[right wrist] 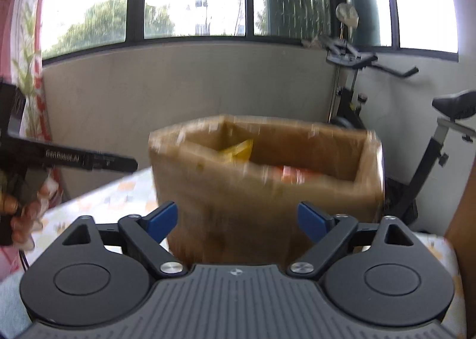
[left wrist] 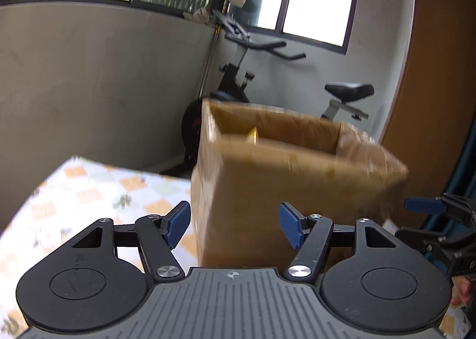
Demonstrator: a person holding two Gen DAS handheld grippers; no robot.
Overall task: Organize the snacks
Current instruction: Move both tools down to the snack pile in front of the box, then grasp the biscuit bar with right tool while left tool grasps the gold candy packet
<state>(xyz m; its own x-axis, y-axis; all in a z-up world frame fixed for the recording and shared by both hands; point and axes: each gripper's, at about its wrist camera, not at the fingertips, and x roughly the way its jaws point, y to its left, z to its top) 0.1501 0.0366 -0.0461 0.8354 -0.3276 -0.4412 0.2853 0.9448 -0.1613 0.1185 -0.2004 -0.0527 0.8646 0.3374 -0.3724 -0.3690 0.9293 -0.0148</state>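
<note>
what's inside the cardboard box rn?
Inside the cardboard box: a yellow packet near the back-left corner and an orange-red packet lower down. The front wall hides the rest.

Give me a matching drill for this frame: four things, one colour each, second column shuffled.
Things:
1. box
2. tool pads
3. bike seat
4. packet in the box

Colours:
A. black
B. yellow
C. brown
D. blue

Pairs: 1-C, 2-D, 3-A, 4-B
</note>
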